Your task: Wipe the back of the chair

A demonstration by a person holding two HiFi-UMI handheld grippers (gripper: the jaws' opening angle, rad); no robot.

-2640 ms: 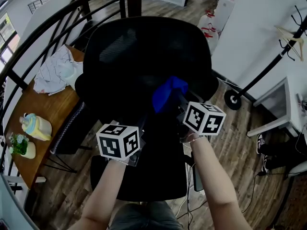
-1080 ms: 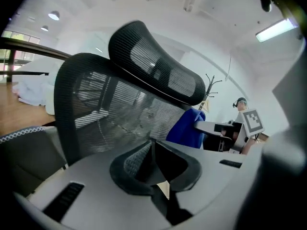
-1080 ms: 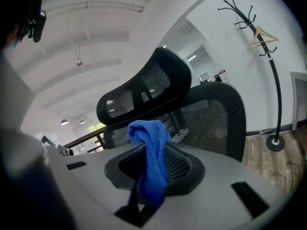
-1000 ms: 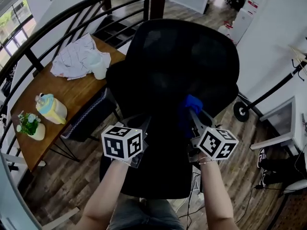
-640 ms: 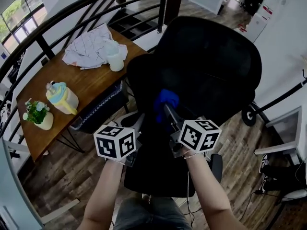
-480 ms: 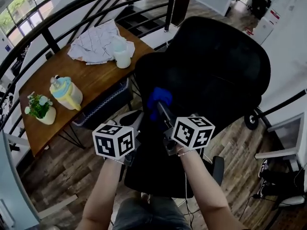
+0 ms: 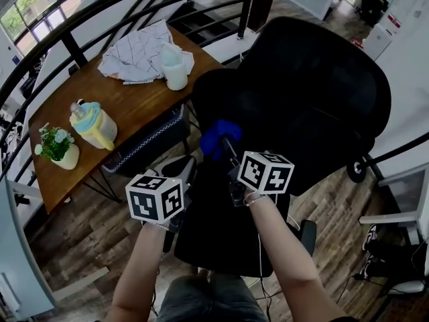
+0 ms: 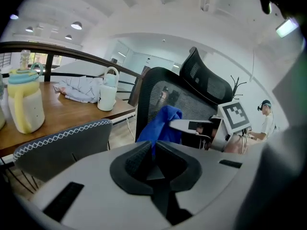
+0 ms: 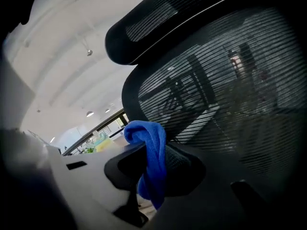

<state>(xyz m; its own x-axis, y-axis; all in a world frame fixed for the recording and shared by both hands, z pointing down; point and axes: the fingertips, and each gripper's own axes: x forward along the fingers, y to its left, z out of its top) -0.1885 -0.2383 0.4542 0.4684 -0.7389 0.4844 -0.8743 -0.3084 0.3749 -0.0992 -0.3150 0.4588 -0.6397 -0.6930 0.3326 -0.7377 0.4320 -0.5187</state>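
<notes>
The black mesh office chair (image 7: pixel 315 92) fills the middle and right of the head view, its back turned to me. My right gripper (image 7: pixel 226 146) is shut on a blue cloth (image 7: pixel 216 137) and holds it at the lower left edge of the chair back. In the right gripper view the cloth (image 9: pixel 151 152) hangs between the jaws just before the mesh (image 9: pixel 230 90). My left gripper (image 7: pixel 182 174) is lower and to the left, shut with nothing in it. In the left gripper view, the cloth (image 8: pixel 163 123) and the chair back (image 8: pixel 160 92) lie ahead.
A wooden table (image 7: pixel 127 106) stands at left with a white jug (image 7: pixel 176 72), a striped rag (image 7: pixel 137 45), a yellow bottle (image 7: pixel 94 125) and a small plant (image 7: pixel 57 153). A dark seat with zigzag trim (image 7: pixel 144 143) sits under it. A black railing (image 7: pixel 100 12) curves behind. A person (image 8: pixel 265 123) stands far off.
The right gripper has carried the blue cloth from the right side of the lower chair back across to its left edge. The left gripper has stayed low and shut.
</notes>
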